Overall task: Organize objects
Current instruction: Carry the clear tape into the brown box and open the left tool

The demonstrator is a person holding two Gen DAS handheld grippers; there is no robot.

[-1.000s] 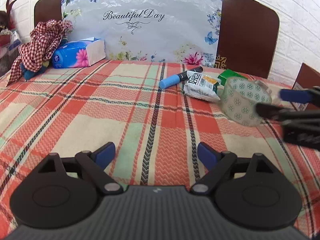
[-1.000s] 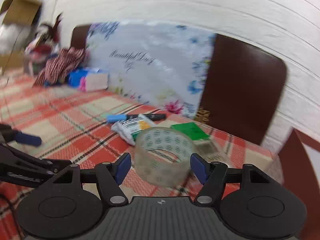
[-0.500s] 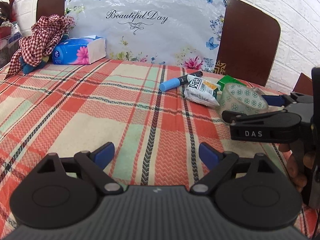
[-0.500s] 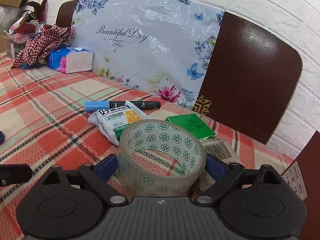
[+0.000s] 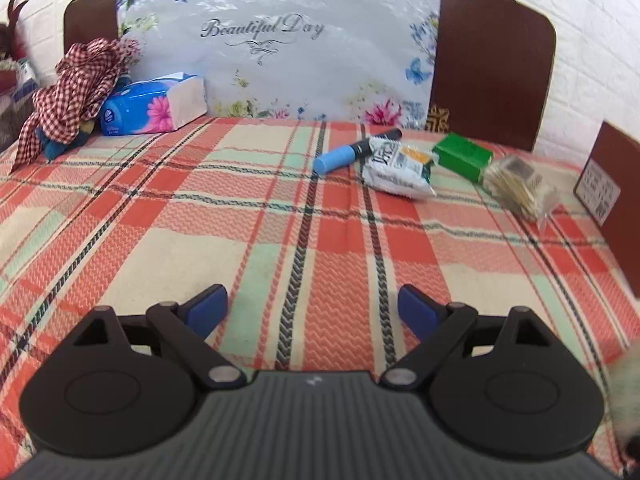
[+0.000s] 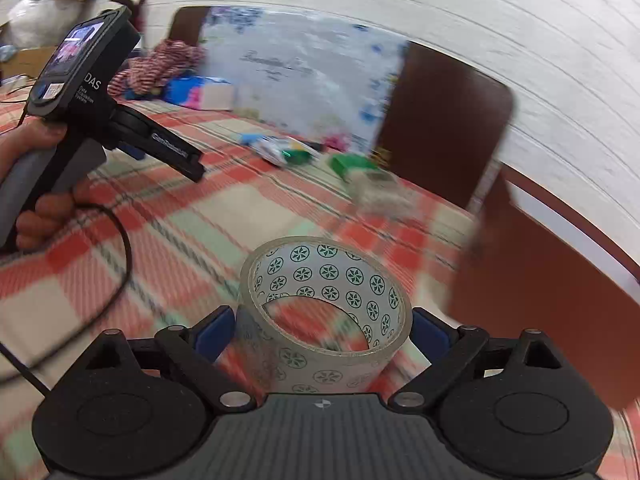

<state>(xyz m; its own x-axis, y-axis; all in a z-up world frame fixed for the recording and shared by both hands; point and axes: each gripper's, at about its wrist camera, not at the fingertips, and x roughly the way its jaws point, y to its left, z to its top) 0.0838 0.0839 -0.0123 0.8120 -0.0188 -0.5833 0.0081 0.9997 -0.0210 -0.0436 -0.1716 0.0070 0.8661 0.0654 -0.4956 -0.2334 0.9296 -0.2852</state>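
My right gripper (image 6: pixel 322 330) is shut on a clear tape roll (image 6: pixel 324 312) printed with green stars and holds it above the plaid cloth (image 6: pixel 168 216). My left gripper (image 5: pixel 312 308) is open and empty above the near part of the cloth (image 5: pixel 240 216). On the far right side of the cloth lie a blue-capped marker (image 5: pixel 352 151), a white snack packet (image 5: pixel 398 170), a green box (image 5: pixel 462 156) and a clear pack of toothpicks (image 5: pixel 520 192). They also show blurred in the right wrist view, with the green box (image 6: pixel 352 164) among them.
A blue tissue box (image 5: pixel 152 106) and a red checked cloth (image 5: pixel 76 92) sit at the far left. A floral "Beautiful Day" board (image 5: pixel 280 40) leans on a brown headboard (image 5: pixel 492 76). A brown panel (image 5: pixel 616 184) stands at the right edge. The left hand-held unit (image 6: pixel 84 92) is at the left.
My right gripper has closed on the tape roll, lifted it and pulled back toward the near right, out of the left wrist view. The left gripper stays open in place.
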